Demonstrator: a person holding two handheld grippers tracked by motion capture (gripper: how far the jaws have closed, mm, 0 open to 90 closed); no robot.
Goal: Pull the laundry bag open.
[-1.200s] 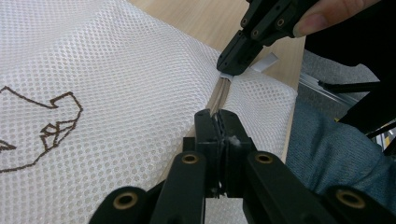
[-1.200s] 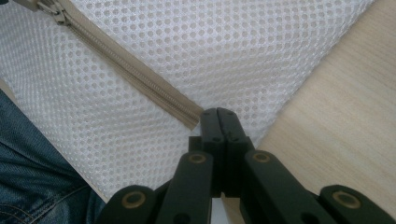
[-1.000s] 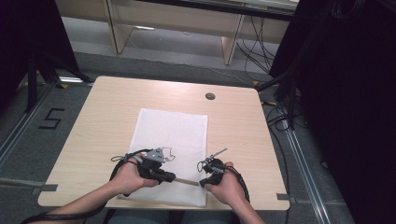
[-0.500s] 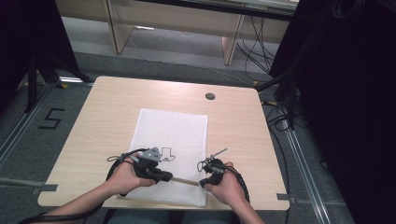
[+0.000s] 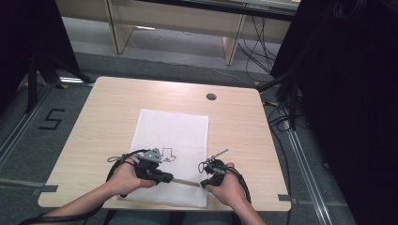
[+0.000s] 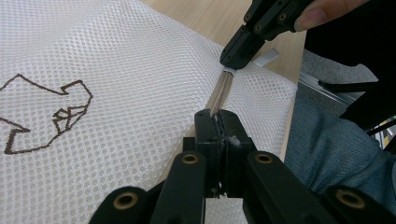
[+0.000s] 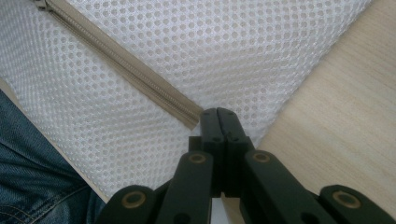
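A white mesh zip-up laundry bag [image 5: 170,145] is lying flat on the pale wooden table [image 5: 108,108], its beige zipper [image 7: 126,70] running along the near edge. The left gripper [image 6: 219,122] is pinching the zipper with jaws closed (a brown outline drawing [image 6: 51,112] sits beside it). The right gripper [image 7: 218,114] is clamping shut on the bag's mesh at the zipper's end.

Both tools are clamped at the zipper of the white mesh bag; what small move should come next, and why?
Probably the left tool draws along the beige zipper away from the right tool, which anchors the zipper's end on the white mesh bag; both are shut there.
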